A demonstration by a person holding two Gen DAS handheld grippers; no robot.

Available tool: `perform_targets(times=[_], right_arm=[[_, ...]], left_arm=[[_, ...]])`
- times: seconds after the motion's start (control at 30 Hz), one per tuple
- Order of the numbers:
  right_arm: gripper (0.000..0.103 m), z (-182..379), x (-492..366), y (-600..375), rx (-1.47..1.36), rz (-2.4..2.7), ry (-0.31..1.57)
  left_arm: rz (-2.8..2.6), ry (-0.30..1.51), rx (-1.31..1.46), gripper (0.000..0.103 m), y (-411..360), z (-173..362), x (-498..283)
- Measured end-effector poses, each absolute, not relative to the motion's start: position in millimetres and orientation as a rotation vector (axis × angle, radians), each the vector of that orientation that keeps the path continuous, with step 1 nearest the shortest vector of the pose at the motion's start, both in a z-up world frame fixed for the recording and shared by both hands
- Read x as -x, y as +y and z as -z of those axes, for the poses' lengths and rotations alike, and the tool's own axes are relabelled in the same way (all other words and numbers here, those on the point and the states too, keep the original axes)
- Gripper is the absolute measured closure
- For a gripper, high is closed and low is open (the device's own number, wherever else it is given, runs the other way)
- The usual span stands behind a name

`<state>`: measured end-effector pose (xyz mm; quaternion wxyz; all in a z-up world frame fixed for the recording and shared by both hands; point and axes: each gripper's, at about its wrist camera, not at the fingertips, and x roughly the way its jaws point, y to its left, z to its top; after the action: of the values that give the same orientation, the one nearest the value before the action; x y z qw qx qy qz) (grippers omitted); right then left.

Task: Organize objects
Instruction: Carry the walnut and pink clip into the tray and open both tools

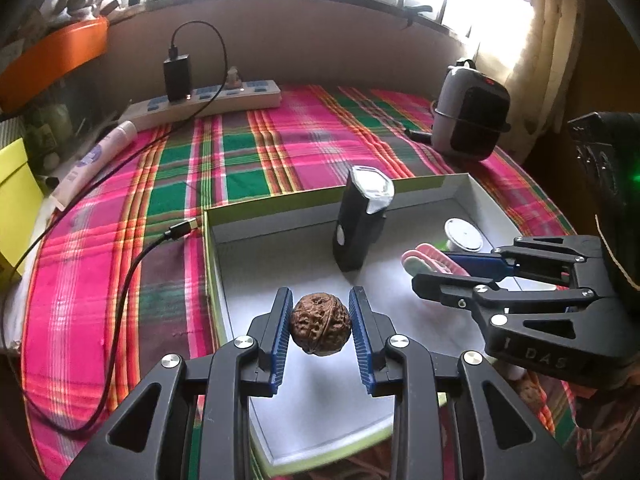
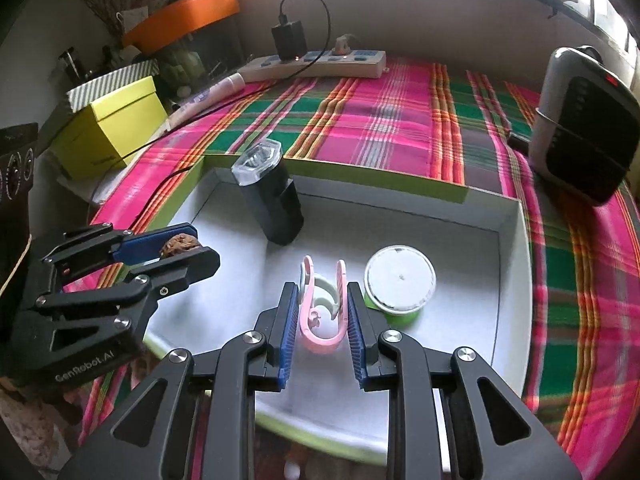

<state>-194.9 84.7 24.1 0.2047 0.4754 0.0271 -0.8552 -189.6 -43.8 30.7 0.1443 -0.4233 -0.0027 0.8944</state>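
My left gripper [image 1: 321,326] is shut on a brown walnut [image 1: 321,325] and holds it above the near left part of a shallow white box with green sides [image 1: 280,216]. It also shows in the right wrist view [image 2: 188,246], with the walnut [image 2: 180,245] between its pads. My right gripper [image 2: 323,320] is shut on a pink clip [image 2: 322,308] over the box floor [image 2: 460,264]; it shows in the left wrist view [image 1: 452,270] with the clip [image 1: 430,262]. In the box stand a black torch [image 2: 272,196] and a white-lidded green cup [image 2: 400,280].
A plaid cloth [image 1: 280,140] covers the table. At the back lie a power strip [image 1: 208,100] with a black charger and cable. A grey and black heater [image 2: 584,128] stands at the right. A yellow box [image 2: 116,120] and a tube [image 1: 92,160] lie at the left.
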Motion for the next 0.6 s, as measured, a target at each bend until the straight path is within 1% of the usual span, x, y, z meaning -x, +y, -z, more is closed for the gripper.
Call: perform_targets(times=[0.43,0.6], right_arm=[[0.079,-20.5,217.2,75.0,-1.336,2.412,0.114],[0.078,-20.0,222.8,72.8,-1.323,2.433,0.134]], left_arm=[[-2.577,0.009,1.242,0.076,-43.2,-26.0,210.5],[-2.591,0.064,1.243,0.076,-38.7,-23.7,214.9]])
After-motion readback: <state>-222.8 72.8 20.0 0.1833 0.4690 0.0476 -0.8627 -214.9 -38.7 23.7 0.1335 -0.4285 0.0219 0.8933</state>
